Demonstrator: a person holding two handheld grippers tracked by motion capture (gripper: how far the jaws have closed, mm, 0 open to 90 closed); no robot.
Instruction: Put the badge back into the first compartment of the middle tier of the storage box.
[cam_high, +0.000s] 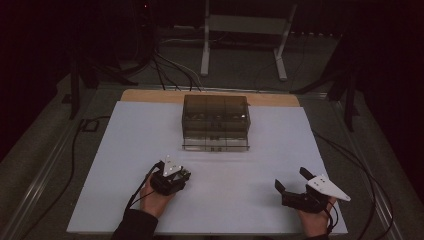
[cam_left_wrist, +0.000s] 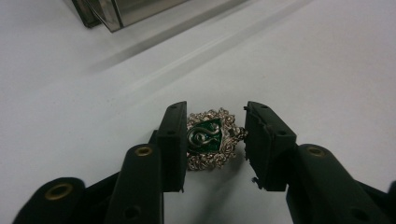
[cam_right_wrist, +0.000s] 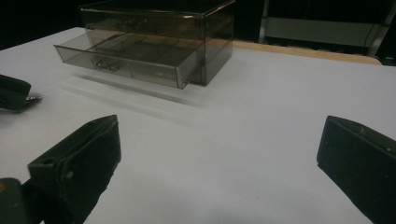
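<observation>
Badge (cam_left_wrist: 208, 139) lies flat on the surface (cam_high: 125, 150), near the front edge, left of centre. Silver filigree rim, green centre w/ a snake.

Progress, by my read: early. Drawer (cam_right_wrist: 126, 58) of the smoky box (cam_high: 216, 120) is already pulled out toward the front edge, so the way in is open. Badge not lifted yet, not in the drawer. Left to do, prob.: close on badge, lift, carry back to drawer, drop, maybe push the drawer shut.

Left tool (cam_left_wrist: 212, 140): jaws narrow but not clamped. Badge sits between them. Left pad is at or on the badge's rim; right pad has a small gap to it. Badge reads as lying on the surface, not hanging from the pads.

Right tool (cam_right_wrist: 217, 158): jaws wide, nothing between them, low over the surface near the front right corner, well apart from badge and box.

Box stands at mid-back of the surface, well apart from left tool. Drawer holds small bits; can't tell what.
</observation>
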